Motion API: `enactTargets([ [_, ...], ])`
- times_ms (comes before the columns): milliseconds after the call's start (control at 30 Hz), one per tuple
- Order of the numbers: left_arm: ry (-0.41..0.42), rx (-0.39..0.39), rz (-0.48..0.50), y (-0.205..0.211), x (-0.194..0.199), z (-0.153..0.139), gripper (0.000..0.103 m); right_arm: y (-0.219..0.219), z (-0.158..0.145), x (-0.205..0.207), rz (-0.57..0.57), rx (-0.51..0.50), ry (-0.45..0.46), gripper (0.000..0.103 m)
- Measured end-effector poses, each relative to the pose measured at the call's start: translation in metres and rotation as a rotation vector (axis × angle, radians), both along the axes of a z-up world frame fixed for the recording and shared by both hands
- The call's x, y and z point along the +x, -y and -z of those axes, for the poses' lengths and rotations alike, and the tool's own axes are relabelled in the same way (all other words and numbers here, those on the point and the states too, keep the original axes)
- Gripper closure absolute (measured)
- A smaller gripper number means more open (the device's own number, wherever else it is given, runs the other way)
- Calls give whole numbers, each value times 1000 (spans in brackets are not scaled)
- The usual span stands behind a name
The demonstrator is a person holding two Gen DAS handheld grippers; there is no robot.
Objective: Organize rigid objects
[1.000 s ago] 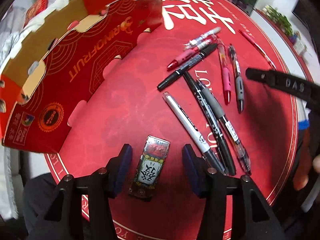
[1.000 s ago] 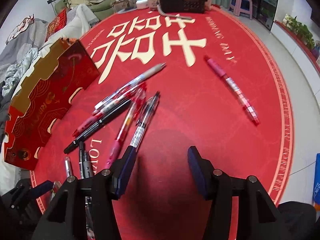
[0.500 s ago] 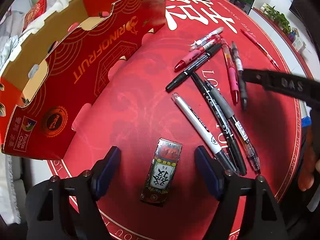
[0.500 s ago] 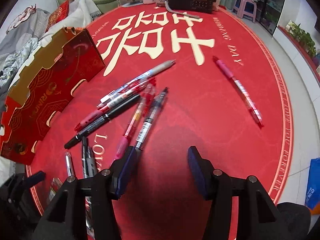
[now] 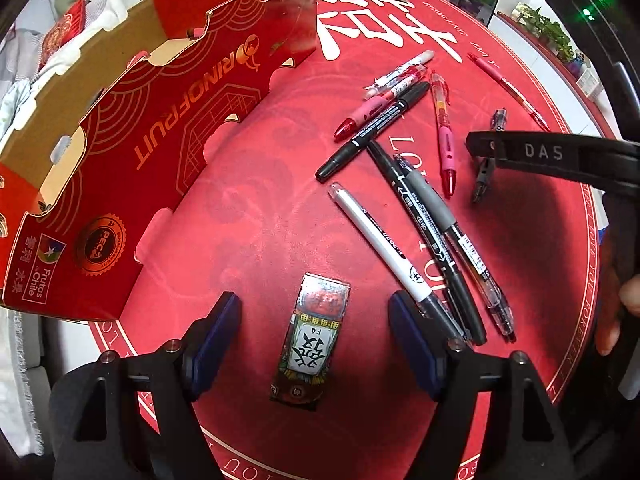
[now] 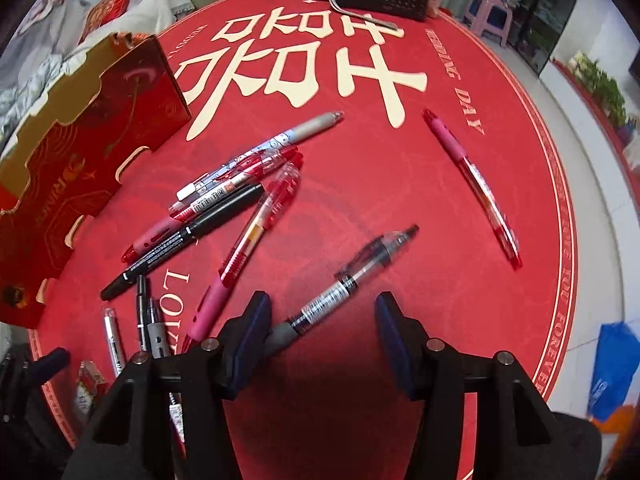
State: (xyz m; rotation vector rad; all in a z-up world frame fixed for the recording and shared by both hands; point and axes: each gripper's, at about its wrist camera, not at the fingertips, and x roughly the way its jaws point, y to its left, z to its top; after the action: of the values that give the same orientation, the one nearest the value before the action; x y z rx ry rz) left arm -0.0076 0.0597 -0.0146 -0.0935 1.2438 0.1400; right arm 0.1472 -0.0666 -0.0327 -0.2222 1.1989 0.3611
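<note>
Red cardboard tray (image 5: 132, 128) unmoved at the mat's left, left gripper (image 5: 316, 330) spread wider than a second ago, small patterned box (image 5: 314, 340) loose between its pads, right gripper (image 6: 320, 334) open, black gel pen (image 6: 348, 284) now swung away from the pen pile (image 6: 224, 208), its grip touching the left pad.

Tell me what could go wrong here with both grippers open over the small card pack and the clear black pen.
The left gripper straddles the small card pack, but its right-side finger is at the tips of the silver marker and black pens, so closing could nudge them. The clear black pen lies diagonally, its grey grip against one finger of the right gripper; closing may spin or roll it away.
</note>
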Motion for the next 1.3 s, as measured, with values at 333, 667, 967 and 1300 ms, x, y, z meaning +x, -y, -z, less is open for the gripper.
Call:
enactTargets([
  [333,7,-5,-24,-2,0,1,23,-7,0,3,91,-8,-20,47],
  [667,51,-41,65,18,-1,-8,77,16,-2,-5,-16,123,-50,92],
  [967,93,-94,18,11,0,-12,78,49,-9,-21,-7,181,10,92],
  [1300,55,-17,45,20,-2,-8,77,26,-9,-23,-119,1,50,92],
])
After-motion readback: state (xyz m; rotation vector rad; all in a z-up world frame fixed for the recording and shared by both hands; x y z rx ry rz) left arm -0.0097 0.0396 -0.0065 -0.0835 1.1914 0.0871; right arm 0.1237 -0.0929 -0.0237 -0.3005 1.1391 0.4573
